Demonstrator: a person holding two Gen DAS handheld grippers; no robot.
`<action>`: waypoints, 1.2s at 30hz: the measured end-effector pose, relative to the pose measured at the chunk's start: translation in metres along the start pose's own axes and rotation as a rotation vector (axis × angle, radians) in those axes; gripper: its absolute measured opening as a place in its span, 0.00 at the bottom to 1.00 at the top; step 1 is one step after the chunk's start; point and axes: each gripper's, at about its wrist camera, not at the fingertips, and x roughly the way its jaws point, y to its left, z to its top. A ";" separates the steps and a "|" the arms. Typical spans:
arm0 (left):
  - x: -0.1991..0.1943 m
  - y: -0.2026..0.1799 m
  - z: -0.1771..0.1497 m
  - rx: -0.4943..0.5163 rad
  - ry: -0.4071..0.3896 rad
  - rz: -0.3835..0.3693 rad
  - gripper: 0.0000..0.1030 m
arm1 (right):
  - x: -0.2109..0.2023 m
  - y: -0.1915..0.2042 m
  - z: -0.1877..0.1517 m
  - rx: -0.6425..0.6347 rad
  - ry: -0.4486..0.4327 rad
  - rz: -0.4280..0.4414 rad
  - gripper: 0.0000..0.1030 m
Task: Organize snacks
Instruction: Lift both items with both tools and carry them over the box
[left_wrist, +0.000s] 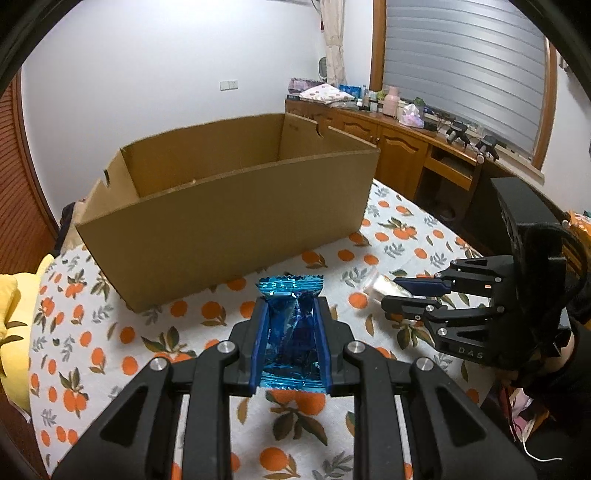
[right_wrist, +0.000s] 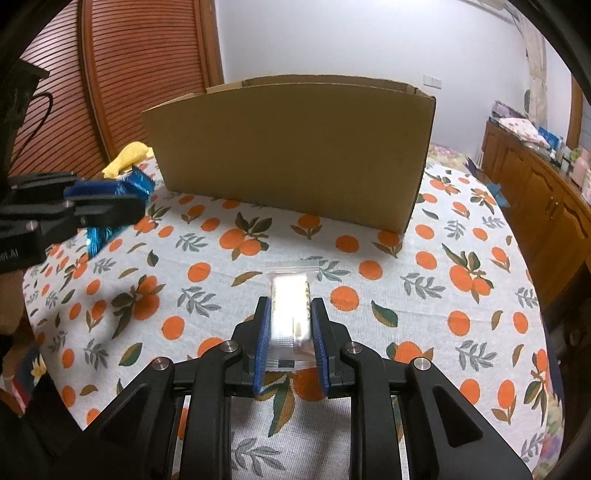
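My left gripper (left_wrist: 290, 314) is shut on a shiny blue snack packet (left_wrist: 291, 332) and holds it above the table, short of the open cardboard box (left_wrist: 229, 221). My right gripper (right_wrist: 290, 314) is shut on a clear plastic snack packet (right_wrist: 290, 314) with a pale bar inside, low over the tablecloth in front of the box (right_wrist: 291, 147). The right gripper (left_wrist: 410, 295) shows at the right in the left wrist view. The left gripper (right_wrist: 107, 206) with the blue packet (right_wrist: 110, 206) shows at the left in the right wrist view.
The round table has an orange-print cloth (right_wrist: 424, 314). A yellow cloth (right_wrist: 127, 158) lies at the table's left edge beside the box. A wooden sideboard (left_wrist: 399, 147) with clutter stands beyond the table under the window. A wooden slatted door (right_wrist: 122, 74) is behind.
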 end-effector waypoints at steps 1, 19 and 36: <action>-0.001 0.002 0.002 -0.002 -0.006 0.002 0.21 | -0.001 0.001 0.002 -0.003 -0.003 -0.002 0.19; -0.017 0.069 0.067 -0.042 -0.106 0.087 0.21 | -0.039 0.004 0.110 -0.109 -0.192 0.047 0.19; 0.043 0.119 0.111 -0.087 -0.063 0.124 0.21 | 0.016 -0.011 0.176 -0.149 -0.186 0.053 0.19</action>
